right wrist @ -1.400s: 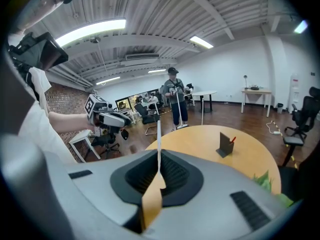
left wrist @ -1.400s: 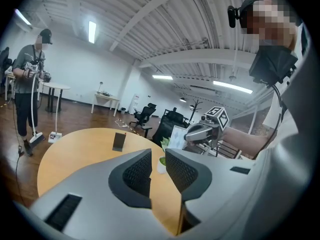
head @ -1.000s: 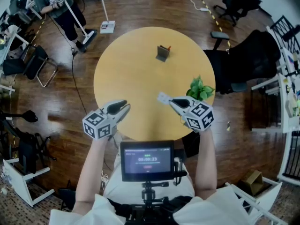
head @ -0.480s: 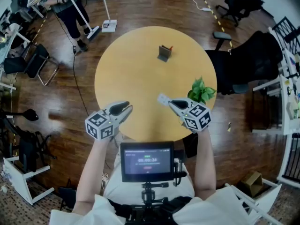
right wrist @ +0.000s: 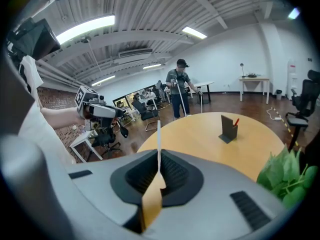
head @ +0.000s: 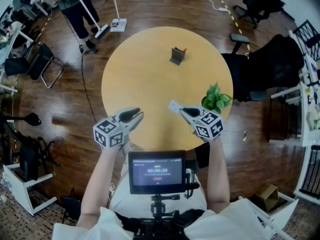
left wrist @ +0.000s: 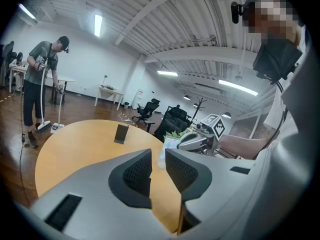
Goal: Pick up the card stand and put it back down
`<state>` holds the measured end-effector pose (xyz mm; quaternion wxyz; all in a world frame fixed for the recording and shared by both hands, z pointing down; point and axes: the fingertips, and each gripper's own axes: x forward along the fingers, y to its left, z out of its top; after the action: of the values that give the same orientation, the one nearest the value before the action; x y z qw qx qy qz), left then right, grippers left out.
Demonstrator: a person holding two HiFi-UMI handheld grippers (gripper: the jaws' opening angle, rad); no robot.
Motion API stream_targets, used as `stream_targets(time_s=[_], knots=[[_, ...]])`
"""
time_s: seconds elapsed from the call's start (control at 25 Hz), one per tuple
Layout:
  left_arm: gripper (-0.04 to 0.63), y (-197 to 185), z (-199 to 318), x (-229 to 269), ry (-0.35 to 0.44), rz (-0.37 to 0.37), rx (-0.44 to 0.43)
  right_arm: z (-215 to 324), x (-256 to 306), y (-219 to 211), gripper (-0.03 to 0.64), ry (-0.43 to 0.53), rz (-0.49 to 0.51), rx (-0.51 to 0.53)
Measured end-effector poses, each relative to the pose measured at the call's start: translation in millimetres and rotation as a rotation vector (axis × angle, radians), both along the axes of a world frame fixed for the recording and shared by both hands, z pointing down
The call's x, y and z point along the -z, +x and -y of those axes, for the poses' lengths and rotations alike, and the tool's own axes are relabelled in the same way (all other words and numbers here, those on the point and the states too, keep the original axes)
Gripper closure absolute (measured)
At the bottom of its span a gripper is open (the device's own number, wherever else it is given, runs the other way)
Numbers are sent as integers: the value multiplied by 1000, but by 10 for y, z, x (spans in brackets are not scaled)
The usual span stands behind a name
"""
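Card stand (head: 176, 55) upright on far side of round surface (head: 135, 74), well apart from both grippers. Right gripper (head: 181, 109): fingers clenched on thin white card (head: 173, 105), green plant (head: 216, 98) just beside it. Left gripper (head: 135, 115): fingers slightly parted, empty.

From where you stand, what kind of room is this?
Probably an open-plan office or workshop: black office chairs stand about, a white desk sits by the wall, and strip lights hang from a bare ceiling.
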<state>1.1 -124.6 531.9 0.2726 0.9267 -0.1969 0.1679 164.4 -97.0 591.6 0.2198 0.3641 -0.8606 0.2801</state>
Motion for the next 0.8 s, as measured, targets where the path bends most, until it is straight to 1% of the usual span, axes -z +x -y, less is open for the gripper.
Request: stream_targets(time_s=[0.2, 0.32, 0.6, 0.8], knots=[[508, -36, 42, -34, -5, 3, 11, 3, -214, 18, 586, -8, 17, -5], [508, -71, 64, -81, -9, 12, 15, 57, -111, -19, 586, 0, 0, -11], [508, -104, 78, -218, -27, 35, 18, 64, -209, -60, 586, -7, -3, -19], [508, -125, 74, -316, -39, 49, 19, 28, -358, -64, 586, -36, 4, -27]])
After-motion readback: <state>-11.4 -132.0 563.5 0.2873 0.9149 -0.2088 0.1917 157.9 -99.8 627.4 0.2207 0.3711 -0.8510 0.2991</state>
